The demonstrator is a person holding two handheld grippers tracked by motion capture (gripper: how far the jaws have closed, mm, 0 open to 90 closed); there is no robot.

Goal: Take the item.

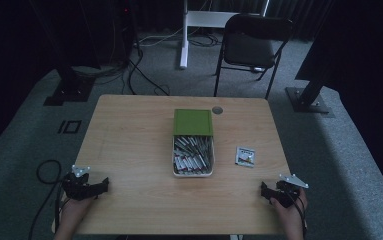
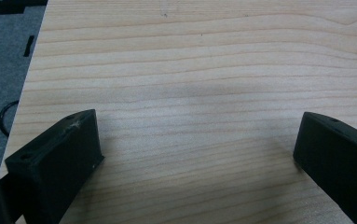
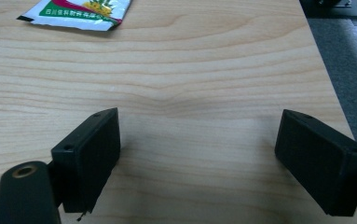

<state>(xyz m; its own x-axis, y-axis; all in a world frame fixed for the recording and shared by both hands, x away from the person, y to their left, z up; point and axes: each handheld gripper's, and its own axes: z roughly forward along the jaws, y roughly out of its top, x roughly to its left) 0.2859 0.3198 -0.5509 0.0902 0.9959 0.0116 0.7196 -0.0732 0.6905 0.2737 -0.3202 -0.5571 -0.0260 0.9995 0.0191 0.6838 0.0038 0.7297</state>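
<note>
Presently both grippers sit idle at the near edge of the bench (image 1: pixel 129 130): left gripper (image 1: pixel 85 186) at lower left of the high view, right gripper (image 1: pixel 279 192) at lower right. Each has its jaws spread wide with only bare wood between them; nothing held.

Nearest item to the right gripper: a small sachet (image 1: pixel 245 156), lying flat right of centre in the high view, just beside the white tray (image 1: pixel 193 173); its lower edge shows at the upper left of the right gripper view (image 3: pixel 80 11). Tray holds many similar packets, with a green lid (image 1: pixel 193 122) resting over its far end.

Handling, judged:
- Sachet very light, thin, limp; glossy film, so likely slippery.
- Lies flush on the wood, so little edge to catch; may skate when nudged.
- Best hold: pinch across one sealed edge, jaws low and nearly level with the bench.
- Contents probably soft; moderate squeeze only.
</note>
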